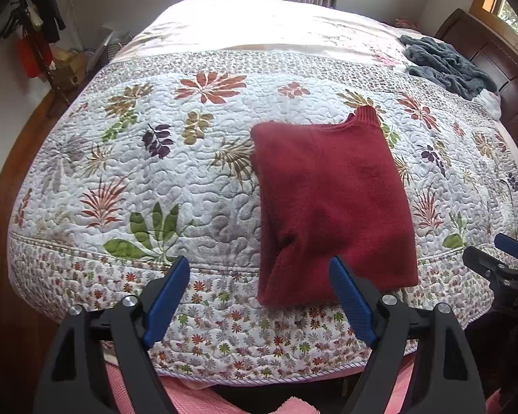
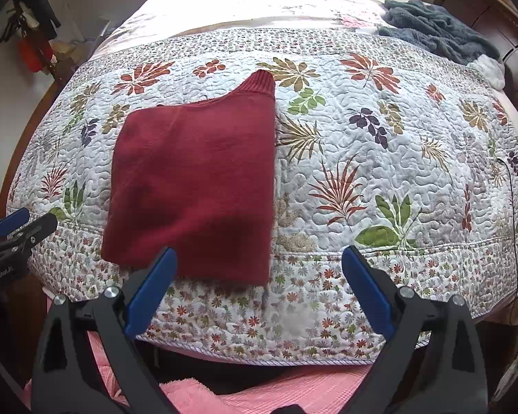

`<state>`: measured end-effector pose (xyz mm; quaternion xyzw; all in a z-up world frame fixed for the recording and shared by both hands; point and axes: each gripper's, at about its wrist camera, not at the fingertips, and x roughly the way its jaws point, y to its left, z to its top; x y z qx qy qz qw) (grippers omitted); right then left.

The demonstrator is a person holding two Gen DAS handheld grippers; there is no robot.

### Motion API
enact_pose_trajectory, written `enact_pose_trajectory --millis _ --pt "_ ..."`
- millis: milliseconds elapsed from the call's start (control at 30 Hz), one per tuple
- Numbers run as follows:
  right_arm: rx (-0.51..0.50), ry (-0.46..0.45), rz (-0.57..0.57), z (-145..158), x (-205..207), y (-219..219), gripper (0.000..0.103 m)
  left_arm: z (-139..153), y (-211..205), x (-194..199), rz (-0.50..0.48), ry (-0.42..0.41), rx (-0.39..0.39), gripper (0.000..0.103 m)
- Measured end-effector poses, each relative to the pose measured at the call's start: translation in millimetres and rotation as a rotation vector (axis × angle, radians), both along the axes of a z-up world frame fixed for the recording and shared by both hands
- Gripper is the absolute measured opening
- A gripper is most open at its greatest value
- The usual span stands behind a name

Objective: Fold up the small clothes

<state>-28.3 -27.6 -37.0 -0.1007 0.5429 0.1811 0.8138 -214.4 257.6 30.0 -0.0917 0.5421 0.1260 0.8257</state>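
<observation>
There, folded red sweater [image 1: 331,203] just beyond both spread, empty claws [image 1: 259,269].

Red sweater [image 2: 197,172]: matt knitted cloth with a soft, slightly fuzzy nap and a ribbed collar. Quilt [image 2: 380,158]: stitched, puckered printed cloth, matt; grey blanket [image 2: 438,31]: plush, shaggy pile. Left gripper [image 1: 259,276] and right gripper [image 2: 259,265]: matt black plastic bodies, ridged blue pads, shiny metal pins; headboard [image 2: 493,17]: glossy dark wood.

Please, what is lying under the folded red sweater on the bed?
The red sweater lies flat on the floral quilt, its near edge over the quilt's small-flower border. The quilt shows all around it. Whether anything lies between them cannot be seen, because the sweater covers that part.
</observation>
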Motion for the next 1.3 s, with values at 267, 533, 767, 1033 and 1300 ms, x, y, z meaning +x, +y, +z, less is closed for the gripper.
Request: enact_pose_trajectory --millis 267,533,767,1033,1300 --pt "-0.011 -0.033 0.0 11 -12 5 0.095 13 -4 -6 0.001 -0.023 0.022 0.083" --pt "0.006 -0.064 0.011 27 -23 6 0.096 22 -7 -11 0.005 -0.044 0.051 0.084" --pt "0.015 -0.086 0.009 38 -25 3 0.096 29 -11 -14 -0.001 -0.06 0.08 0.084" --pt "0.008 -0.099 -0.003 39 -24 0 0.097 28 -14 -15 -0.005 -0.06 0.083 0.084" --pt "0.008 -0.127 -0.009 40 -24 -1 0.097 27 -14 -15 -0.008 -0.057 0.081 0.084"
